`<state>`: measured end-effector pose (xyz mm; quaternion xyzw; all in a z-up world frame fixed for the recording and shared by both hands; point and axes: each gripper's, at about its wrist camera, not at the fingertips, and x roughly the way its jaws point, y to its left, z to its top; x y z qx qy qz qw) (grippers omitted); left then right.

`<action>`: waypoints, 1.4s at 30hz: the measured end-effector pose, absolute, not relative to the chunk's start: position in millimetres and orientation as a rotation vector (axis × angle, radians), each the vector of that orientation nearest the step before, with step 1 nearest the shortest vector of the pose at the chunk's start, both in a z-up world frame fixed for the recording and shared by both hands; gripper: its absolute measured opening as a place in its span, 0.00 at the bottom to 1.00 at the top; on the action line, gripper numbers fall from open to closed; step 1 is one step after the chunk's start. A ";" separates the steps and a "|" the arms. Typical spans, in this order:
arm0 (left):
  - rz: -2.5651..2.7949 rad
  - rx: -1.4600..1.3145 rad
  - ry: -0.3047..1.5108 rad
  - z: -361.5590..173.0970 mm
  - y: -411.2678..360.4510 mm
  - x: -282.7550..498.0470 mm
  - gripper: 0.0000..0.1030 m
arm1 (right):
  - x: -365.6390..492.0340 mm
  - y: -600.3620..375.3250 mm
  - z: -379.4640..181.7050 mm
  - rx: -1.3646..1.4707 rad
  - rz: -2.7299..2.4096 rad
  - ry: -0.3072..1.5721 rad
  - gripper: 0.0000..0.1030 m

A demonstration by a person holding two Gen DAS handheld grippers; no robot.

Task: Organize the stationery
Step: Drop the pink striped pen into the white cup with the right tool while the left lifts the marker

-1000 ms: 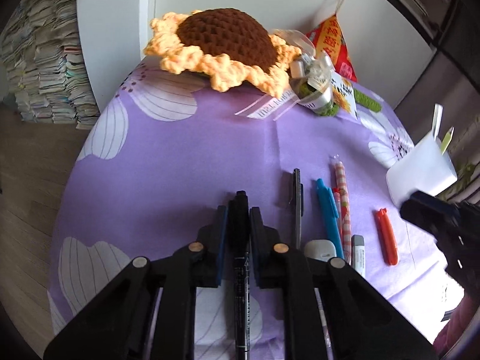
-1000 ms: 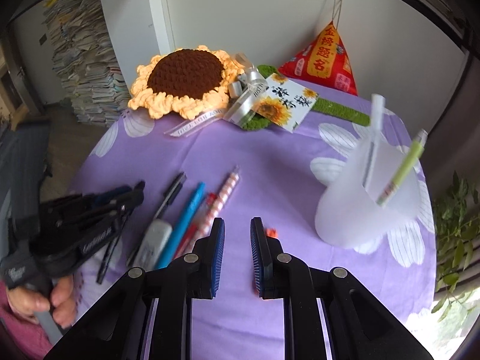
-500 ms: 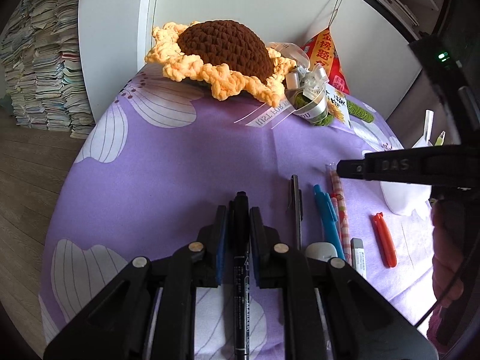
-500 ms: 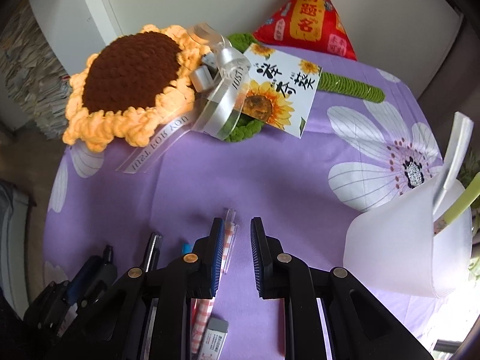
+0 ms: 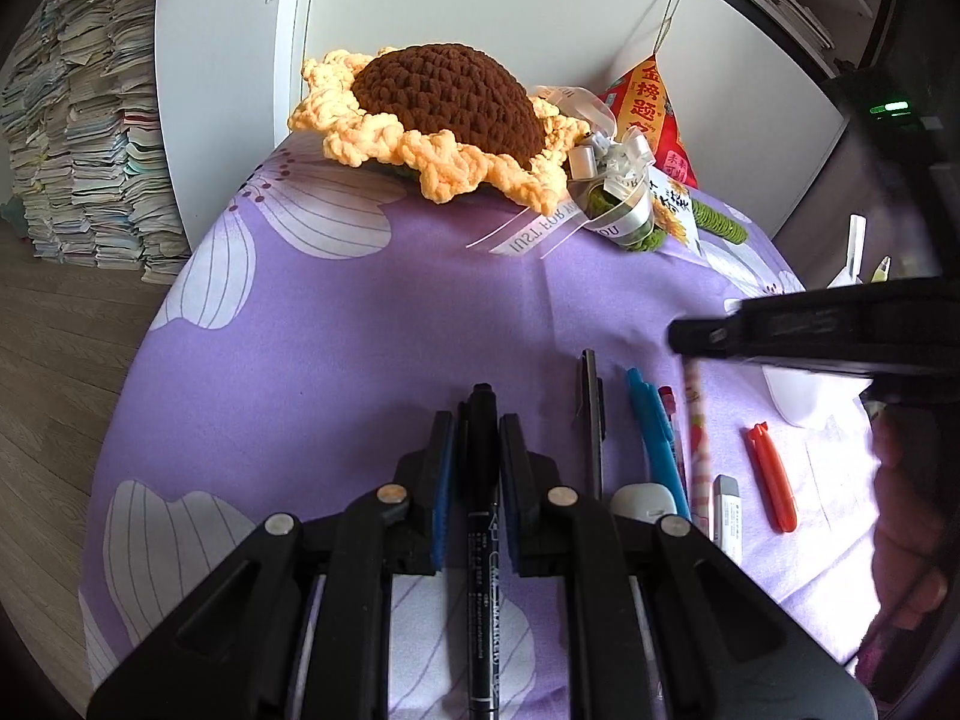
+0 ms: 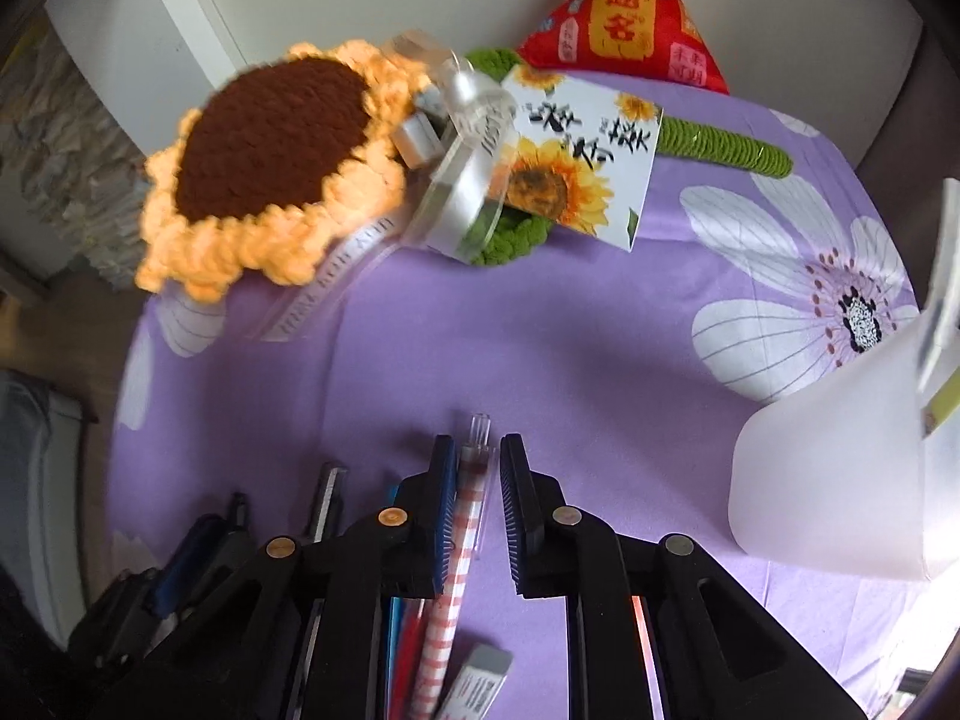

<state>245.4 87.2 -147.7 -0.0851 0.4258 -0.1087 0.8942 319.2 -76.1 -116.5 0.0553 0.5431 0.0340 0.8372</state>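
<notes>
My left gripper [image 5: 476, 438] is shut on a black marker [image 5: 483, 516], held just above the purple flowered cloth [image 5: 336, 360]. To its right a black pen [image 5: 591, 414], a blue pen [image 5: 654, 438], a red pen [image 5: 671, 414] and a red-and-white checked pen [image 5: 699, 450] lie side by side. My right gripper [image 6: 477, 450] points steeply down over the far end of the checked pen [image 6: 462, 540]. Its jaws stand a narrow gap apart, with the pen showing between them and clear of the right pad. The white cup [image 6: 828, 480] stands to the right and holds two pens.
A white eraser [image 5: 727, 516], a white rounded case [image 5: 642, 495] and an orange-red clip [image 5: 771, 480] lie near the pens. A crocheted sunflower [image 5: 444, 114], a sunflower card [image 6: 576, 162] and a red pyramid bag [image 6: 624, 12] fill the back. A hand [image 5: 906, 510] holds the right gripper.
My right gripper has swung left from beside the cup to over the row of pens, and the checked pen now shows between its jaws. The left gripper kept still with the marker.
</notes>
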 end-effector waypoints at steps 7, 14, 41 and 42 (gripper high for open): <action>-0.207 -0.209 0.889 -144.6 93.9 245.3 0.12 | 270.6 -84.1 -61.2 0.102 0.157 0.990 0.15; -0.216 -0.233 0.845 -118.2 92.8 232.2 0.12 | 231.0 -105.7 -21.7 0.073 0.174 0.832 0.10; -0.284 -0.163 0.568 -2.2 53.4 196.3 0.11 | 195.7 -200.8 65.1 0.118 -0.023 0.540 0.10; -0.290 -0.162 0.570 -1.4 51.4 196.1 0.11 | 198.9 -203.8 62.5 0.117 -0.039 0.546 0.11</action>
